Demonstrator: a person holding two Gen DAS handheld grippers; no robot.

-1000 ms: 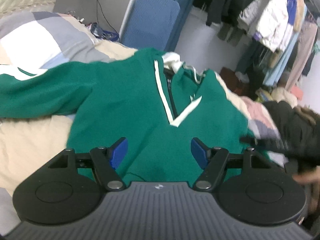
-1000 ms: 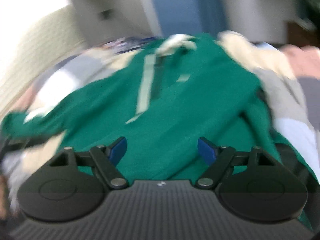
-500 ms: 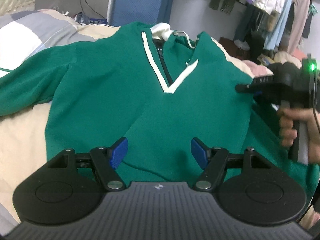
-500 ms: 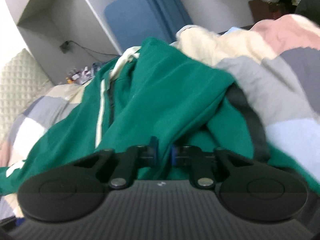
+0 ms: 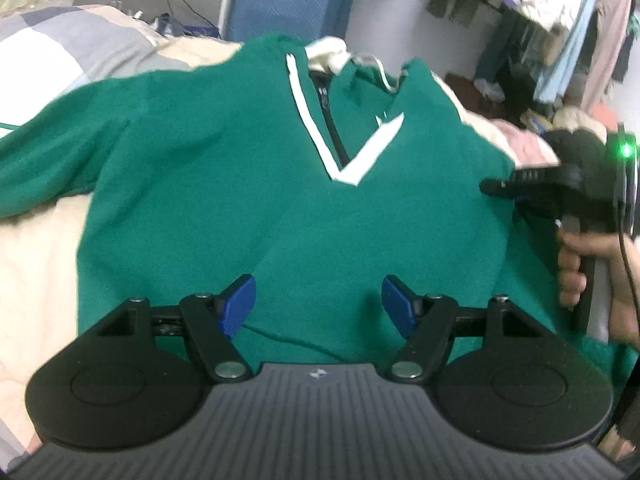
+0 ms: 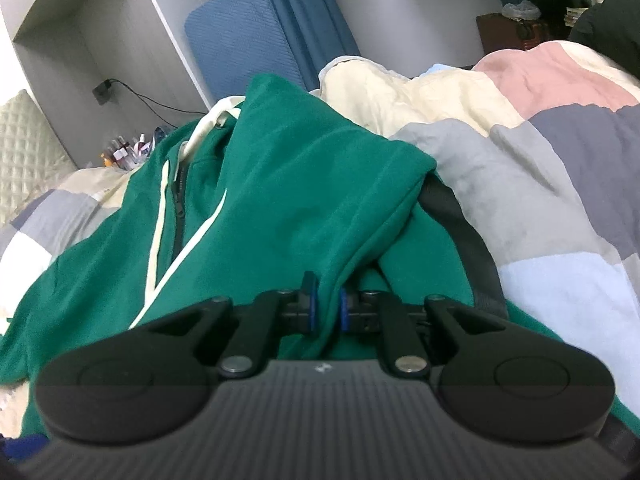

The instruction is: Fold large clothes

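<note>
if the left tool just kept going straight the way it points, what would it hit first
Most likely the green sweatshirt. The left tool is open with nothing between its fingers, and it points down at the sweatshirt's lower front, spread flat on the patchwork quilt. How far off the cloth lies is unclear.

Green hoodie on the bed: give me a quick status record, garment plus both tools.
garment: green hoodie spread front up, zipper partly open
surface: patchwork quilt
left tool: open, over the lower front, nothing gripped
right tool: shut on a raised fold of the hoodie's side
fold progress: not yet folded, far sleeve stretched out sideways
</note>
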